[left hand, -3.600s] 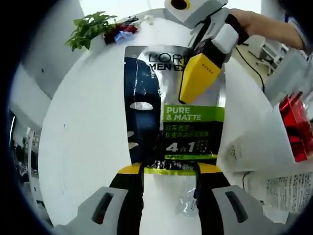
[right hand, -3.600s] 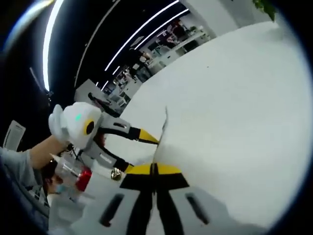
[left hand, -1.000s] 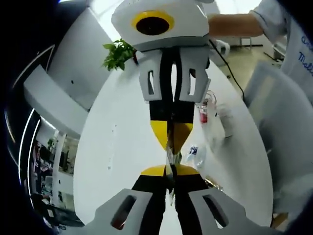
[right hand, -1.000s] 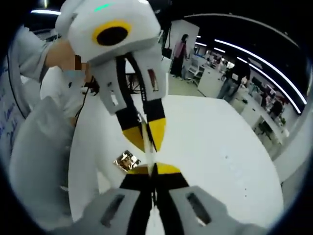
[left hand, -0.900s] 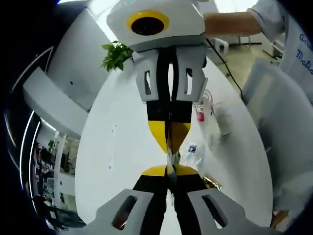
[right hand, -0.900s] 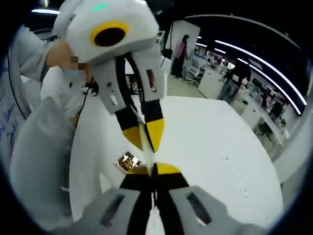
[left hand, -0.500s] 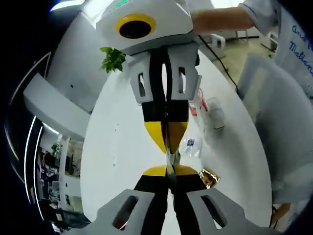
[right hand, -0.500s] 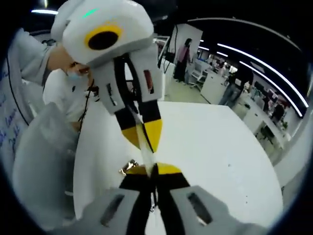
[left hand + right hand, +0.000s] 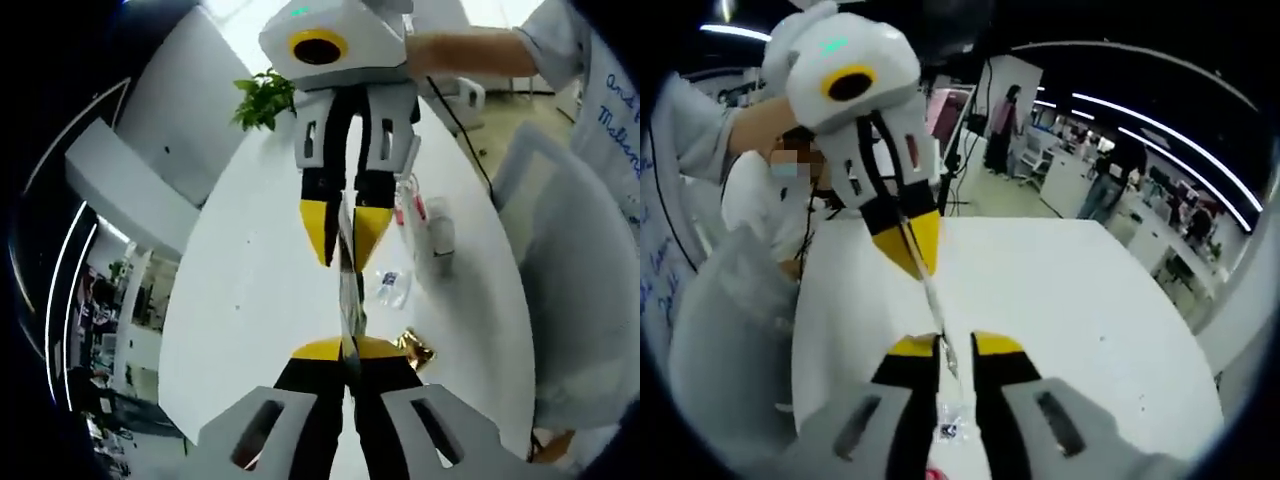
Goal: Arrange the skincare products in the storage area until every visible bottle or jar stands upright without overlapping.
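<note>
Left claw is pinched shut on the edge-on sachet, held up over the table, while the right claw has its jaws parted around the other end. Looks like a handover to the left, so next I'd pull the right one clear and set the sachet down by the bottles

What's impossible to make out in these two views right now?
- Sachet, left gripper view: seen edge-on, so its print is unreadable.
- Clear packets on the table, left gripper view: too small and blurred to identify.
- Small packet, right gripper view: partly hidden between the right gripper jaws.
</note>
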### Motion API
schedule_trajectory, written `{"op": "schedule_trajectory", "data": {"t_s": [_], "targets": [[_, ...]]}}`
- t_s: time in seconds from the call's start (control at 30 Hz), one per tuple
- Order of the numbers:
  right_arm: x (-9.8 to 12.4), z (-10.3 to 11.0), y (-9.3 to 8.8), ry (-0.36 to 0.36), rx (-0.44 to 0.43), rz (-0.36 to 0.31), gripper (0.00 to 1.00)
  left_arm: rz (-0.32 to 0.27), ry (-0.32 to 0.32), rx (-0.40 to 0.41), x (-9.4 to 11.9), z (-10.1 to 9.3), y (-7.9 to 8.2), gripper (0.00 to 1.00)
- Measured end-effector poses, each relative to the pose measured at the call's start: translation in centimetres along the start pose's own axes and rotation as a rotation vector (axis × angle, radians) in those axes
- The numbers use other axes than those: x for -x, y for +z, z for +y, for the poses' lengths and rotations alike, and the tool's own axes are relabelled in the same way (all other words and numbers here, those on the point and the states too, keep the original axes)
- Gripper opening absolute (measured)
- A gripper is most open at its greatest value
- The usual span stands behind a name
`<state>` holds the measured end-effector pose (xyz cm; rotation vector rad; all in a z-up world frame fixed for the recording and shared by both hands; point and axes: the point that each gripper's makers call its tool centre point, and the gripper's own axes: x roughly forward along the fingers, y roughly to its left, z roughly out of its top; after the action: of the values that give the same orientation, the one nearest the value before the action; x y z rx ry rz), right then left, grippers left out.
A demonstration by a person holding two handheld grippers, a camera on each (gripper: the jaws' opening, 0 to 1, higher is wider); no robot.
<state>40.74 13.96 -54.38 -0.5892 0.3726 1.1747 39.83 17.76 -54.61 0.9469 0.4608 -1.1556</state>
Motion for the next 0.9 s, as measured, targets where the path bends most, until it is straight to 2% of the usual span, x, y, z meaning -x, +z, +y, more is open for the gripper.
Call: {"op": "schedule_trajectory", "data": {"t_s": [0.13, 0.33, 0.43, 0.53, 0.6, 0.9], "targets": [[1.2, -0.1, 0.2, -0.02, -0.035, -0.017, 0.13, -0.008, 0.007, 0.031, 0.7, -0.2, 0.1, 0.0], [3.1, 0.5, -0.1, -0.034, -0.057, -0.019, 0.14, 0.026, 0.006, 0.071, 1.6, -0.7, -0.5, 0.0], [3.9, 0.9, -0.6, -0.043, -0.065, -0.008, 0.15, 0.028, 0.001, 0.1, 2.1, -1.0, -0.5, 0.0], [4.8, 1.3, -1.2, -0.05, -0.076, 0.006, 0.16, 0.055, 0.031, 0.092, 2.6, -1.1, -0.7, 0.0], [5.6, 1.6, -1.6, -0.054, -0.082, 0.014, 0.16, 0.064, 0.029, 0.1, 3.1, -1.4, -0.7, 0.0], [8.3, 3.9, -3.6, -0.078, -0.136, 0.037, 0.17, 0.08, 0.007, 0.212, 3.4, -3.1, -1.8, 0.0]]}}
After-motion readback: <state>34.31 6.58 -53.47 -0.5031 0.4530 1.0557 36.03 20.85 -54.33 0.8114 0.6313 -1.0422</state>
